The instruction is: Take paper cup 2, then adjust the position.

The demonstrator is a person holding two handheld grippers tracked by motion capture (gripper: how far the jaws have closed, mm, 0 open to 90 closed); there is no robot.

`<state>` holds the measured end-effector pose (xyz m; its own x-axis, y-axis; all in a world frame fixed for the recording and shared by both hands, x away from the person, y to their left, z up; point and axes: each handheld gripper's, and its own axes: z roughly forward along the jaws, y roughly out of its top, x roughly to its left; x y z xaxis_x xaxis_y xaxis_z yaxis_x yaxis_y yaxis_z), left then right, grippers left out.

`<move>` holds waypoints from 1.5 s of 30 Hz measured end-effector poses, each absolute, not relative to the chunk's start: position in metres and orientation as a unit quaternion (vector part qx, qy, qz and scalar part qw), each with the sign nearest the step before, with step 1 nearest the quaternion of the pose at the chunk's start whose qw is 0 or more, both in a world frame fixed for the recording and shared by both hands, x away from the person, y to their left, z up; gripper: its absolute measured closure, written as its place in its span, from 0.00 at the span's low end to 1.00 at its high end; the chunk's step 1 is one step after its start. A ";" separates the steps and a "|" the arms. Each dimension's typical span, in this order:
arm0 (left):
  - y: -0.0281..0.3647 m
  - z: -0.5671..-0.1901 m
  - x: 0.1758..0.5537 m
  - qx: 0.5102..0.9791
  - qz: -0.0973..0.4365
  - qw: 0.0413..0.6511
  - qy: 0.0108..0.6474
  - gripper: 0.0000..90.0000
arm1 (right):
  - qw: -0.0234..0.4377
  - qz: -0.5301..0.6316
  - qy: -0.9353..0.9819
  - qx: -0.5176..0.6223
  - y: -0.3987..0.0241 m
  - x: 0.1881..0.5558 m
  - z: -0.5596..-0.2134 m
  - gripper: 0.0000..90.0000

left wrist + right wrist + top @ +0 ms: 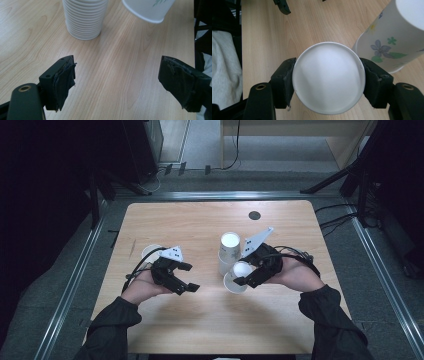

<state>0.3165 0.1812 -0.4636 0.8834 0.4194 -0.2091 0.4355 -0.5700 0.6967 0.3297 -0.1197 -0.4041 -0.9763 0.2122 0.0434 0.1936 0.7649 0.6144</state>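
- White paper cup (328, 77) pinched by the right gripper (239, 275), its bottom facing that gripper's camera, rim hidden.
- Cup tilts, mouth down toward the table (200, 320).
- Left gripper (189, 276) spread, holding nothing.

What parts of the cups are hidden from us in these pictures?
- Held cup: its printed side, right gripper view, hidden by its own bottom.
- Cup stack: top cut off by the upper edge, left gripper view.
- White cup behind the left gripper: partly covered, high view.

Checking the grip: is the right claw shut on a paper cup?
Shut: the right claw has a pad pressed against each side of the white paper cup.
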 end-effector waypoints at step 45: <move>0.146 -0.480 0.322 0.892 -0.038 0.403 0.199 0.15 | -0.038 0.395 0.909 0.125 -0.092 0.334 -0.445 0.39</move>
